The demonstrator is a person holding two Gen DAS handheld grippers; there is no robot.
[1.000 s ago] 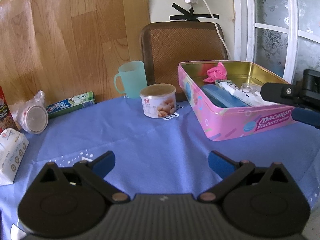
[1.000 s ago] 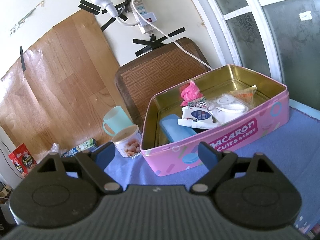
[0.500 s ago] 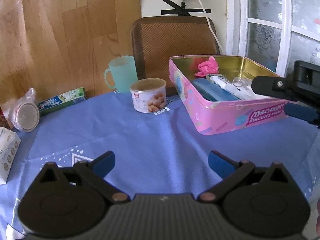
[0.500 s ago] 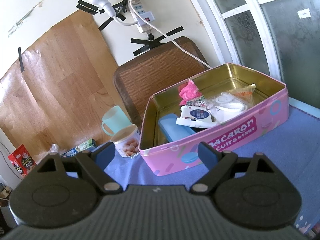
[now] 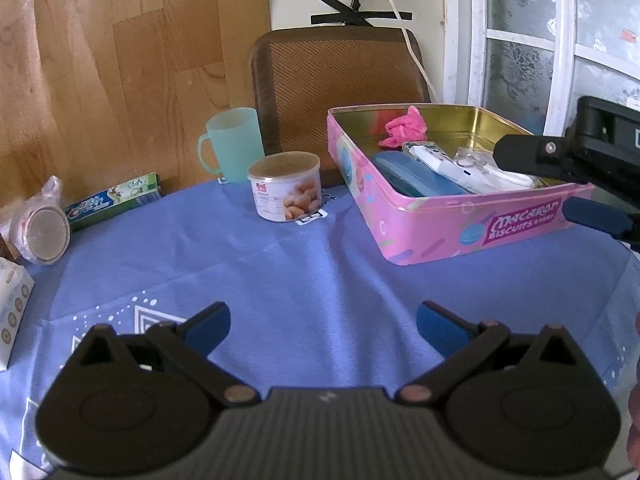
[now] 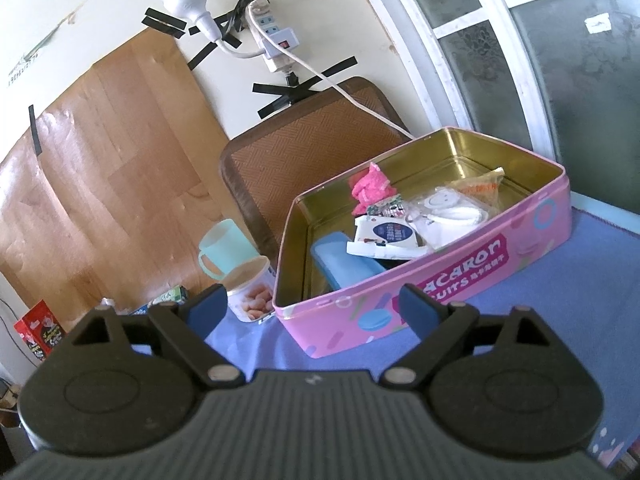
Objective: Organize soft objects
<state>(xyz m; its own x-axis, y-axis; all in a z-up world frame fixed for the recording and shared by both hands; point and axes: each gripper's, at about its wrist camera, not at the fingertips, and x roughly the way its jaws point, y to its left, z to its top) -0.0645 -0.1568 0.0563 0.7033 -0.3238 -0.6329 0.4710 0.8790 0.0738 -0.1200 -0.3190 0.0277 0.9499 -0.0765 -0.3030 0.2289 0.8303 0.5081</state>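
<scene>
A pink biscuit tin (image 5: 472, 236) (image 6: 460, 280) stands open on the blue tablecloth. Inside lie a pink fluffy cloth (image 5: 402, 130) (image 6: 372, 188), a blue case (image 5: 416, 178) (image 6: 340, 264), a white packet (image 6: 384, 236) and clear-wrapped white items (image 6: 452, 208). My left gripper (image 5: 322, 326) is open and empty, low over the cloth in front of the tin. My right gripper (image 6: 312, 306) is open and empty, in front of the tin's near wall; it shows at the right edge of the left wrist view (image 5: 560, 184).
A round snack can (image 5: 285, 186) (image 6: 250, 288) and a mint-green mug (image 5: 232, 144) (image 6: 224, 248) stand left of the tin. A toothpaste box (image 5: 114, 206), a wrapped lid (image 5: 42, 230) and a white carton (image 5: 12, 308) lie at the left. A brown chair back (image 5: 340, 92) stands behind.
The left gripper has drawn back and swung slightly, so the tin and can sit further away in its view. The right gripper has barely shifted. Both stay open.
</scene>
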